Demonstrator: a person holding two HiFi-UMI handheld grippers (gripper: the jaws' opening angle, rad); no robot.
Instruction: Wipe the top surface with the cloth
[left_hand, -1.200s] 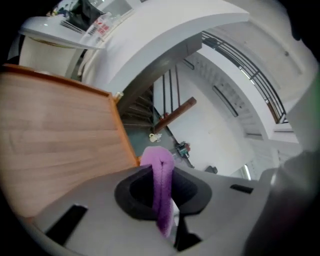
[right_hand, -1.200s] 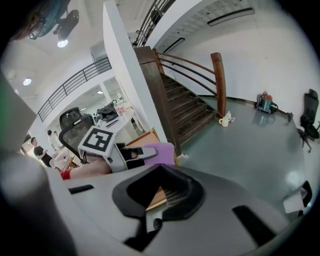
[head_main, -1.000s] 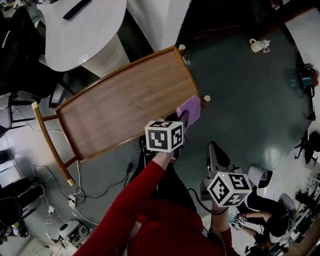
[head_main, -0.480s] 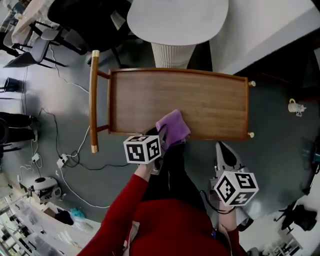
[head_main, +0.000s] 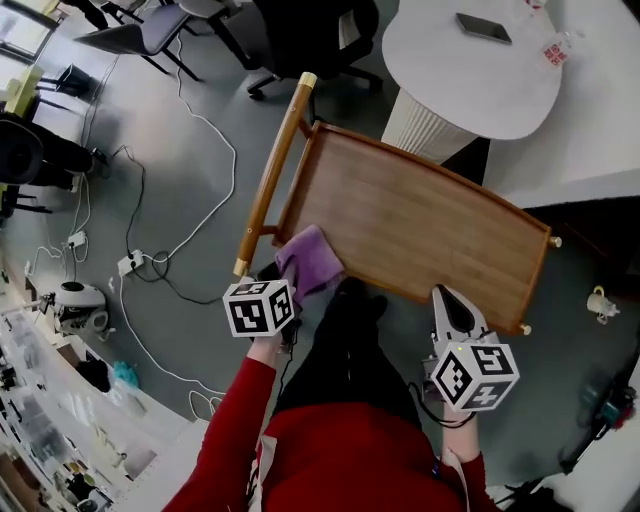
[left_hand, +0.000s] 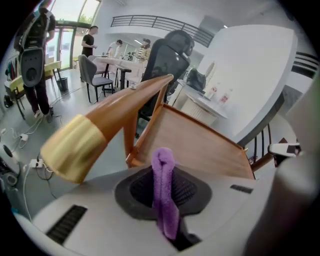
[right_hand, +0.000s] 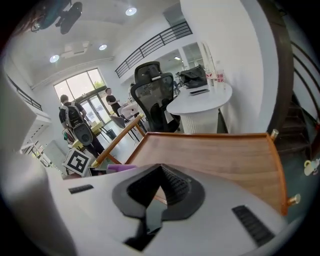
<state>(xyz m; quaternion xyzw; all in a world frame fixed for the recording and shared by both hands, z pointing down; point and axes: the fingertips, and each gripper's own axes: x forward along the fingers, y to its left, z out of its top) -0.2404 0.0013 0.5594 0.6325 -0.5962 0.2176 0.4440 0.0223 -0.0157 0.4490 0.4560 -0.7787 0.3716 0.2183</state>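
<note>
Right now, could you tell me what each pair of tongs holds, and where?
The left tongs pinch the purple cloth by a bunched fold; the right tongs hold nothing.

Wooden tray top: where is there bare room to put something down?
Nearly all of the tray top is bare, from its far rim to the knobbed end. Only the near corner by the handle is taken: the purple cloth lies there, pinched in the left gripper's jaws. The right gripper hangs by the near rim, jaws shut, empty.

Wooden cart top (head_main: 420, 235), raised rim; purple cloth (head_main: 308, 262) at one corner
</note>
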